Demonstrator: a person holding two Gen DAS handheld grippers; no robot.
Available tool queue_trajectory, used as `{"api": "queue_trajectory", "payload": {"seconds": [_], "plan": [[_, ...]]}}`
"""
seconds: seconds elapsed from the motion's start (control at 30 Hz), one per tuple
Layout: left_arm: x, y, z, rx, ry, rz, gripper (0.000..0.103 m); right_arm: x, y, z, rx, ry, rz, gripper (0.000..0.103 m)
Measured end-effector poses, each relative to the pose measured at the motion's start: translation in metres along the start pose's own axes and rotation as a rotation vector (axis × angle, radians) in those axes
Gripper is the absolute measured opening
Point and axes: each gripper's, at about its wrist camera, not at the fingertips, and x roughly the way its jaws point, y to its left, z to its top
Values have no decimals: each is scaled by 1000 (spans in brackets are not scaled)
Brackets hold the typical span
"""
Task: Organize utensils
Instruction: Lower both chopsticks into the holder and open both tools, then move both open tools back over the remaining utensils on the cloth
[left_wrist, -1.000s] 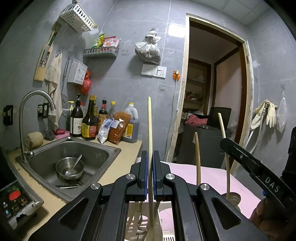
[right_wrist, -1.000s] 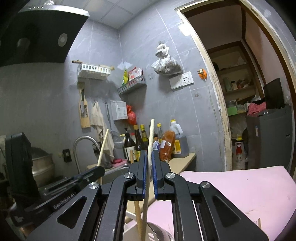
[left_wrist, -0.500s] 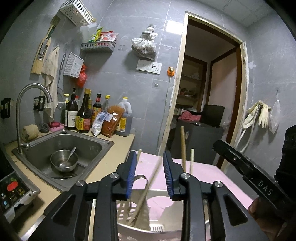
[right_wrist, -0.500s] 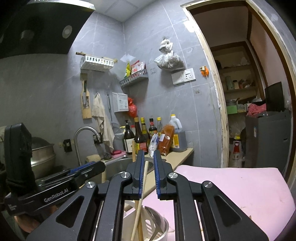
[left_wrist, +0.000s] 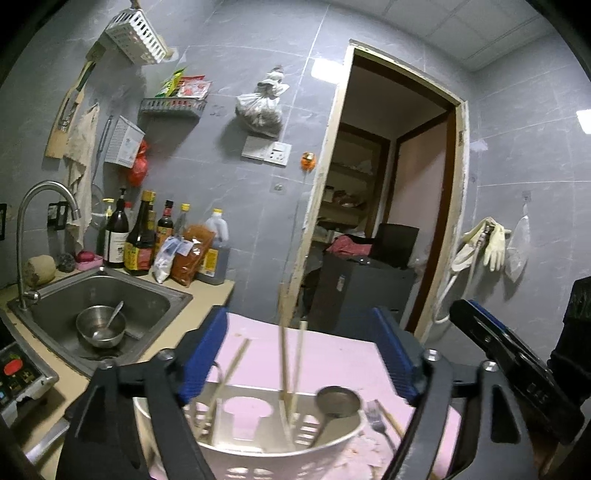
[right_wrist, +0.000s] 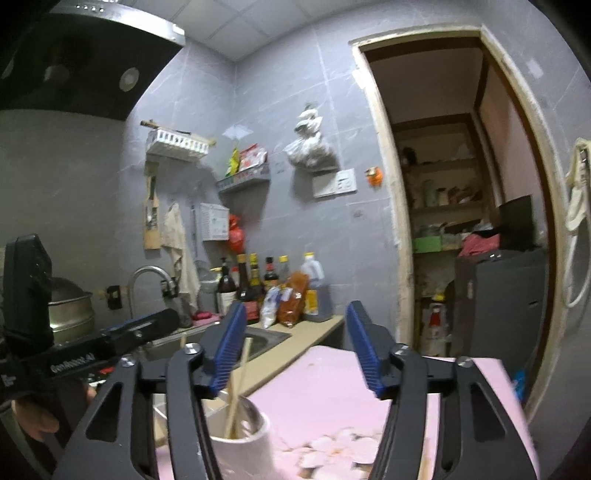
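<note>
- The left gripper (left_wrist: 301, 360) points roughly level, its black arms splayed to either side of the view.
- Its blue-padded fingers (left_wrist: 204, 356) stand far apart and are opening, pressing on nothing.
- The right gripper (right_wrist: 295, 349) also points level, tipped a little to one side.
- Its blue-padded fingers (right_wrist: 364, 347) are opening too, with nothing pinched between the pads.
- Each gripper shows in the other's view: the right one at the right edge, the left one at the left edge.
- A hand (right_wrist: 31, 419) grasps the left gripper's body from below.
</note>
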Motion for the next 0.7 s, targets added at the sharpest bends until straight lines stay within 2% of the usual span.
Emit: {"api": "queue_trajectory", "payload": {"seconds": [0.13,0.27,0.53,0.7], "plan": [[-1,-20,-5,13,20,-34,91,-23,-14,4,-29,-10,-52,83],[1,-39,-16,30,59,-68,94,-45,-29,3,-48,-19,-108,103],[9,-64,-54,41,200,-105,94,-68,-57,-12,-57,36,-181,103],[9,-74,-82,34,318,-93,94,-71,-76,-28,-52,126,-212,103]]}}
